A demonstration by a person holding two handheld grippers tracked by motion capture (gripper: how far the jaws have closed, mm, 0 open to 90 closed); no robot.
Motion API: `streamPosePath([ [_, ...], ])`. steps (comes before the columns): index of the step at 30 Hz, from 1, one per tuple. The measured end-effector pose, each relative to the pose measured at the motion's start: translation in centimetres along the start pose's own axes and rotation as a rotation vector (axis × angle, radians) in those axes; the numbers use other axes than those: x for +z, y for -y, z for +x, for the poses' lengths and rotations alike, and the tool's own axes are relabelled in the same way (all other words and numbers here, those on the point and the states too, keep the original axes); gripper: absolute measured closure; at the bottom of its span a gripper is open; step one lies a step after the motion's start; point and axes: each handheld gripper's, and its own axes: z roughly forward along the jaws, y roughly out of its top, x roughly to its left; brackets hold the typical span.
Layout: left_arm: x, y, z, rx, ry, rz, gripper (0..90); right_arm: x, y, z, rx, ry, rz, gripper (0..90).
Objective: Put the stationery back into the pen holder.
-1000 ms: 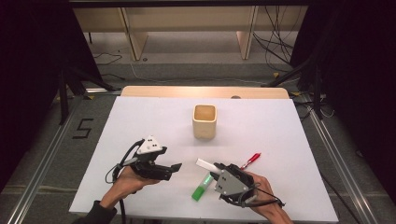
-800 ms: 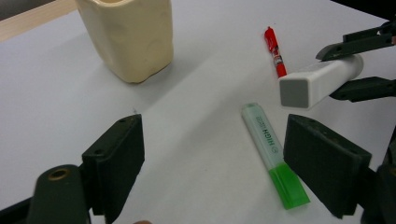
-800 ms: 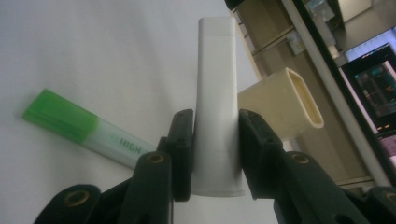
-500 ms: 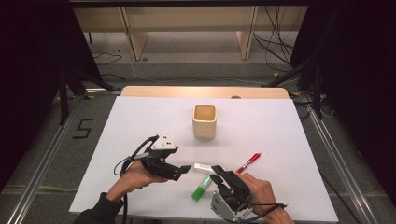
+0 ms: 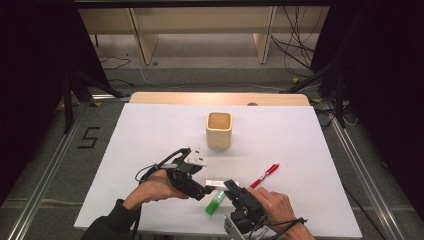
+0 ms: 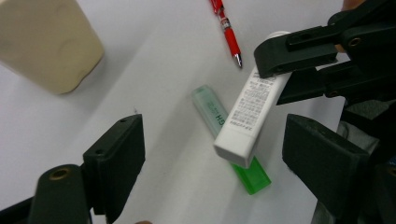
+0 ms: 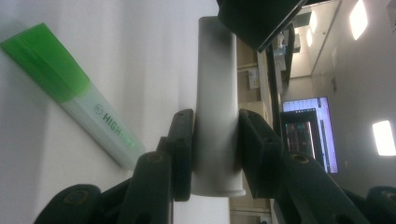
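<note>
A white glue stick (image 6: 250, 109) is pinched by the right gripper (image 7: 210, 140) above a green highlighter (image 6: 229, 135), its free end offered between the spread left gripper (image 6: 210, 154) jaws, apparently for handover; cup (image 5: 219, 131) at twelve o'clock.

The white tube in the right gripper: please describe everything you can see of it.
The white tube is a flat-sided stick, apparently plastic, with small dark print on a label and a rounded cap end. The right gripper clamps it near one end, holding it off the table above the green highlighter. Its free end lies between the left gripper's open jaws, untouched.
</note>
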Motion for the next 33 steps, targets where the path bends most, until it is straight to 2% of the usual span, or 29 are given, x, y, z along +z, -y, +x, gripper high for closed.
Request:
streamPosePath([
  [7, 1.0, -1.1, -0.3, 0.049, 0.021, 0.070, 21.9, 0.0, 0.0, 0.3, -0.032, 0.010, 0.000, 67.8],
  [11, 1.5, -1.6, -0.4, 0.082, 0.041, 0.127, 22.7, 0.0, 0.0, 0.4, -0.050, 0.007, -0.002, 67.8],
  [15, 2.1, -2.1, -0.5, 0.117, 0.055, 0.183, 23.8, 0.0, 0.0, 0.5, -0.058, 0.002, -0.003, 67.7],
  [19, 2.5, -2.5, -0.6, 0.133, 0.075, 0.220, 24.8, 0.1, -0.1, 0.6, -0.060, -0.002, -0.005, 67.7],
  [26, 2.9, -2.9, -0.6, 0.157, 0.091, 0.254, 30.0, 0.1, -0.1, 0.6, -0.079, 0.002, -0.019, 67.7],
  [33, 3.1, -3.2, -0.6, 0.181, 0.123, 0.280, 36.9, 0.0, -0.2, 1.0, -0.078, -0.011, -0.001, 67.8],
])
